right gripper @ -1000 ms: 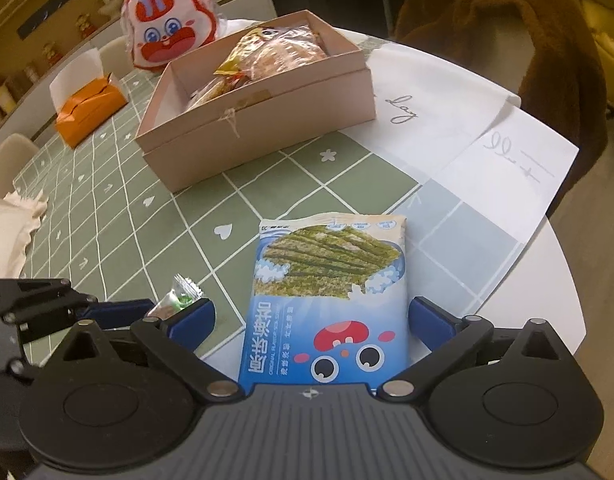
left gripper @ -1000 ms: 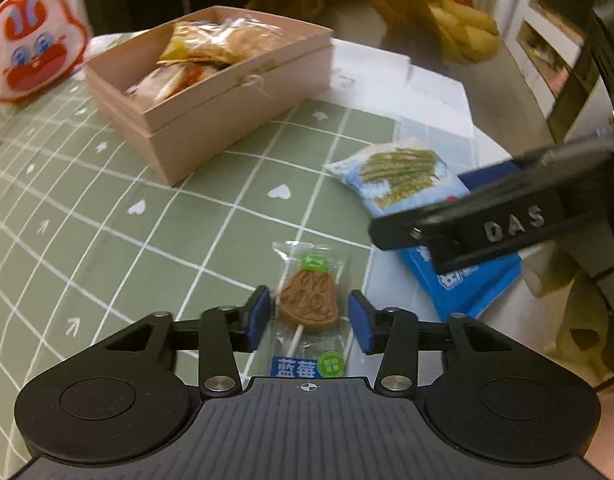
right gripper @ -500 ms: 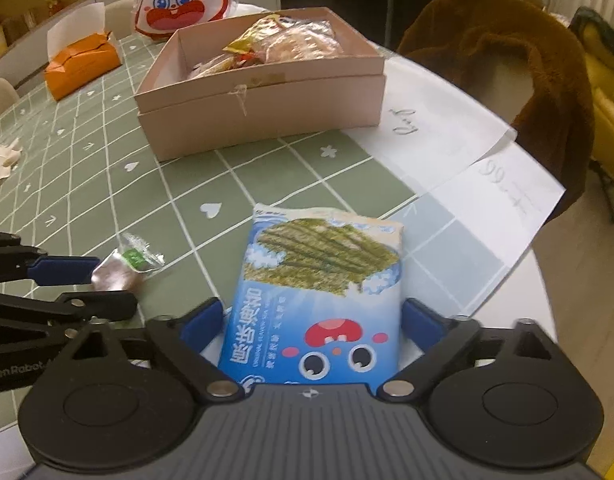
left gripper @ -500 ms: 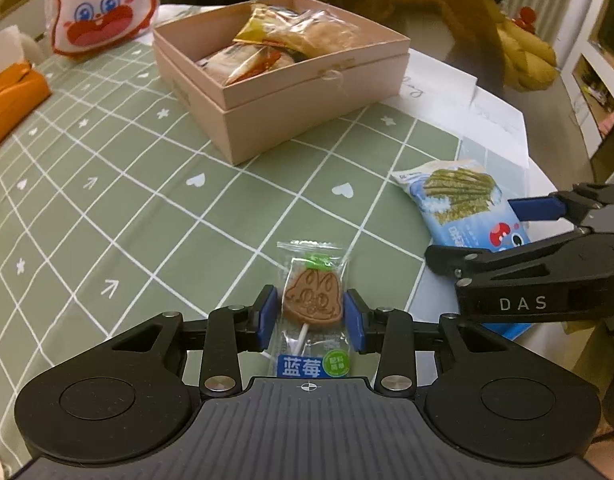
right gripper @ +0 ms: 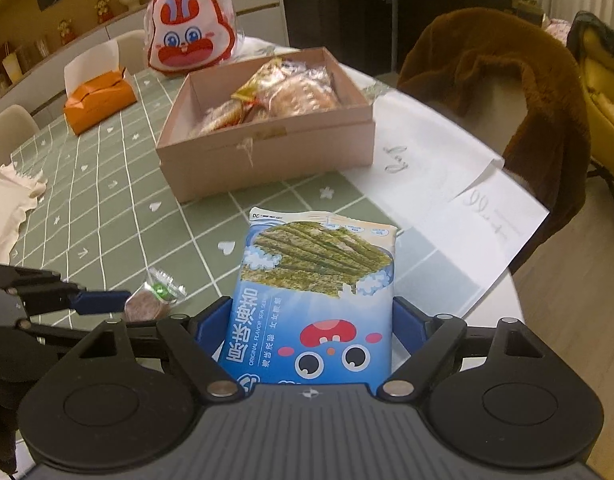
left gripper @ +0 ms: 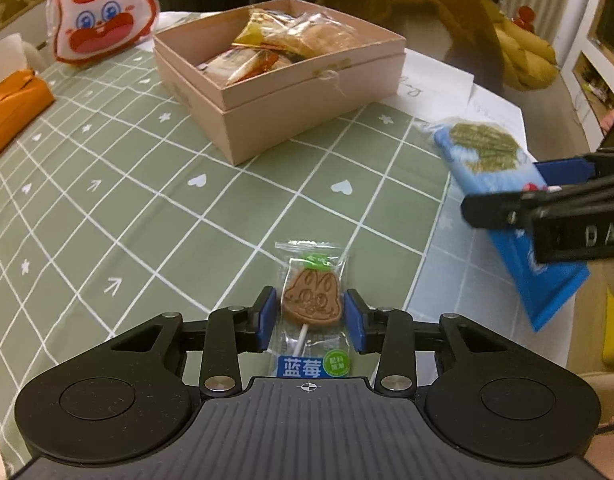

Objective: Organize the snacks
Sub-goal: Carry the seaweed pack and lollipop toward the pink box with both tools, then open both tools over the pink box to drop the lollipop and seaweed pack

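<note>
Left wrist view: a wrapped lollipop [left gripper: 311, 304], brown rabbit-shaped disc on a white stick in clear crinkly film, is clamped by the left gripper [left gripper: 310, 320] across the disc, on the near side of the pink box [left gripper: 307, 116]; it is judged light, stiff at the disc, slippery at the film, best taken there. Right wrist view: a blue seaweed packet [right gripper: 317, 300], also nearer than the box, is bracketed by the closing right gripper [right gripper: 313, 320], pads at both edges; judged light, puffy, its contents brittle.
</note>
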Tool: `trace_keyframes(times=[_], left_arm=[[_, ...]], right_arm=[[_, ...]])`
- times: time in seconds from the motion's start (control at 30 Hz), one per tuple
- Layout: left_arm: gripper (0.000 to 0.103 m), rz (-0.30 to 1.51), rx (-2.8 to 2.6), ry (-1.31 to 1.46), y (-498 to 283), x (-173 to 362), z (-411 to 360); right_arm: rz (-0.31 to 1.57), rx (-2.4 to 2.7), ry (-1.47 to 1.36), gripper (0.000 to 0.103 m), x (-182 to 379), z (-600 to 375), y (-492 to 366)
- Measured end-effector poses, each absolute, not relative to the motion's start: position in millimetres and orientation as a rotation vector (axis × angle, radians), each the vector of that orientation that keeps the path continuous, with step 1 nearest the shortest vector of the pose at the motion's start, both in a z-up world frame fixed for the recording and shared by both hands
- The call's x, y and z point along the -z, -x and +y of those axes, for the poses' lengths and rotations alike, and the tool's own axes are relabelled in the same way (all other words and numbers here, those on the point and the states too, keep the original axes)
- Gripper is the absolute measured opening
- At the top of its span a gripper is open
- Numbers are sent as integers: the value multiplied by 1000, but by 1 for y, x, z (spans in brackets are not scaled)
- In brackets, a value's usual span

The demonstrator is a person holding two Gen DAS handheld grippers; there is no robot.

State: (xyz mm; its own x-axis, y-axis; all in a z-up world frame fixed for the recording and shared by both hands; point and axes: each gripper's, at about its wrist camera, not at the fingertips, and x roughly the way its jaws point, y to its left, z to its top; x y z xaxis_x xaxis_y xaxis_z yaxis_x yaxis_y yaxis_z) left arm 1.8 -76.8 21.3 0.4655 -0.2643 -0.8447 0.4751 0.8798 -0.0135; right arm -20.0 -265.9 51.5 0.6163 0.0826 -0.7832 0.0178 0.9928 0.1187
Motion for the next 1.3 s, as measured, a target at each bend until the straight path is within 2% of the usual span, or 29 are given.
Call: trace_keyframes(times=[0.17,0.27,0.37,0.47,0.57,0.67,0.77,0.83,1.0,1.17,1.3], left_arm=[[41,954,432,-149,2,-34,-62],[41,836,445,-40,-9,-85,-50],[41,697,455,63,-37,-150,-39],[41,670,437,133,-82,-191,-39],[43,658,453,226,-131,-195,-42],[43,716,469,335,-191,-156,-46],[42,806,428,399,-229,-110,-42],[42,803,412,469,-227,-98,-25],[42,761,356,348,-181,-91,3],[42,812,437,344,-123,-76,12],[42,862,438,225,-89,-54,5]], right_arm=[[880,-30,-94,84,-61,-268,22],[815,-46,-86,84,-86,-275,20],[674,-71,-66,84,-141,-285,11],[531,-69,-2,84,-197,-289,-3],[468,-75,20,84,-237,-291,-28],[477,-91,18,84,-252,-289,-60],[541,-70,26,84,-246,-283,-96],[594,-67,21,84,-236,-277,-112],[687,-110,25,85,-188,-246,-165],[816,-213,-77,87,-127,-208,-234],[871,-167,-100,87,-100,-198,-246]])
